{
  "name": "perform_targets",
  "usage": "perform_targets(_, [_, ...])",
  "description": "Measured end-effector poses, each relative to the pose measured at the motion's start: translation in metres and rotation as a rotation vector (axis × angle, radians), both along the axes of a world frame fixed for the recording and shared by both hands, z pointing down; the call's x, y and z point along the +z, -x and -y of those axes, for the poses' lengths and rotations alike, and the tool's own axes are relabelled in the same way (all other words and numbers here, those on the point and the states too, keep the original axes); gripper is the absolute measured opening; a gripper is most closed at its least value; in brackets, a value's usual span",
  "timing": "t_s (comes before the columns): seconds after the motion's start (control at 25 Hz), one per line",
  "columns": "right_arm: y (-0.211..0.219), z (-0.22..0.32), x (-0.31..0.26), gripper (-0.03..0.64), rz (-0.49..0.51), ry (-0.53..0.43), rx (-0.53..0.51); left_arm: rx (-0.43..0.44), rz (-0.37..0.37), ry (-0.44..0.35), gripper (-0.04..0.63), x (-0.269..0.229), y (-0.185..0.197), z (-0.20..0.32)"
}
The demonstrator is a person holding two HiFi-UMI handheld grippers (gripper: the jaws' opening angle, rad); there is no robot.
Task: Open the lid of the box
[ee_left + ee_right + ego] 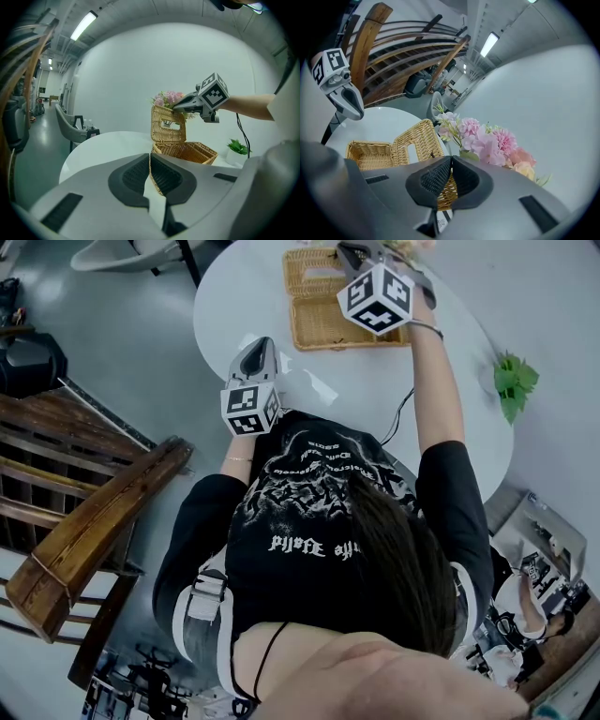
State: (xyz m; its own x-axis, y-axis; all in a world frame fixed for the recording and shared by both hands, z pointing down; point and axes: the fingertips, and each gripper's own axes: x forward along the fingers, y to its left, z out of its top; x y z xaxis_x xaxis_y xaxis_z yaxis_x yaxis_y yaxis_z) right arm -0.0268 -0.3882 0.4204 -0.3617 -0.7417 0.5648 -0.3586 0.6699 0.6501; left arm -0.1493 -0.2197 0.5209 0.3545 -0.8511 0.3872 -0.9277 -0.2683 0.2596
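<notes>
A wicker box (342,329) stands open at the far side of the round white table (244,296). Its lid (167,124) stands upright behind the basket (187,152). My right gripper (351,251) is shut on the lid's top edge; in the right gripper view wicker shows between the pads at my right gripper (450,164), with the lid (415,140) and the open basket (370,154) beyond. My left gripper (258,343) hovers over the near side of the table, apart from the box. In its own view my left gripper (149,159) is shut with nothing in it.
Pink flowers (487,140) stand just behind the lid. A small green plant (514,381) sits at the table's right edge. A wooden chair (84,521) is at the left of the person. A dark cable (398,418) trails over the near table edge.
</notes>
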Motion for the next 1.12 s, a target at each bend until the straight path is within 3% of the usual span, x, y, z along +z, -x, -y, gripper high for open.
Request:
perform_targets(0.56, [-0.003,0.007,0.002,0.040,0.012,-0.052,0.026,0.006,0.000,0.008,0.028,0.004,-0.005,0.000])
perform_targets(0.76, [-0.002,0.002,0.001,0.138,0.050,-0.028,0.027,0.004,0.000,0.008,0.028,0.004,-0.002,0.000])
perform_targets(1.12, [0.002,-0.025,-0.018,0.160,0.162,-0.085,0.014,0.006,0.003,0.003,0.028,0.003,-0.003,0.003])
